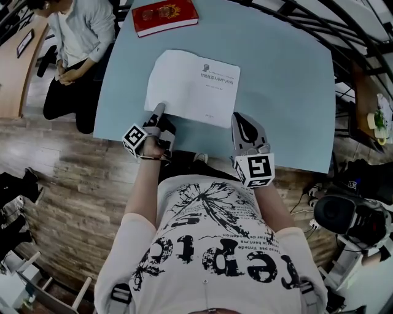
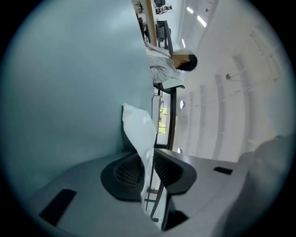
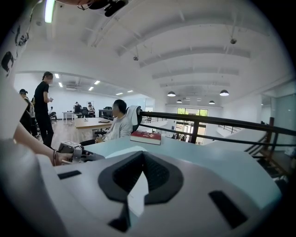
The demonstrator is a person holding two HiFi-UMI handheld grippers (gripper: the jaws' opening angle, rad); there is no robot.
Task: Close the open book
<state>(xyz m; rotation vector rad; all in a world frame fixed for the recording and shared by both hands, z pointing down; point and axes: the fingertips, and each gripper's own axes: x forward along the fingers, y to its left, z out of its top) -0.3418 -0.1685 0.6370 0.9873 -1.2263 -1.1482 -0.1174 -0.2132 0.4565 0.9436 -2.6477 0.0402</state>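
A white book lies flat on the light blue table, its top sheet showing a small block of print. My left gripper is at the book's near left corner, rolled on its side. In the left gripper view a white page curls up between the jaws of the left gripper; it rests against one pad and a gap shows at the other. My right gripper sits at the book's near right corner with its tips together. White paper shows behind them.
A red book lies at the table's far edge, also in the right gripper view. A person sits at the table's far left. A dark railing runs behind the table. Bags and gear lie on the wooden floor at right.
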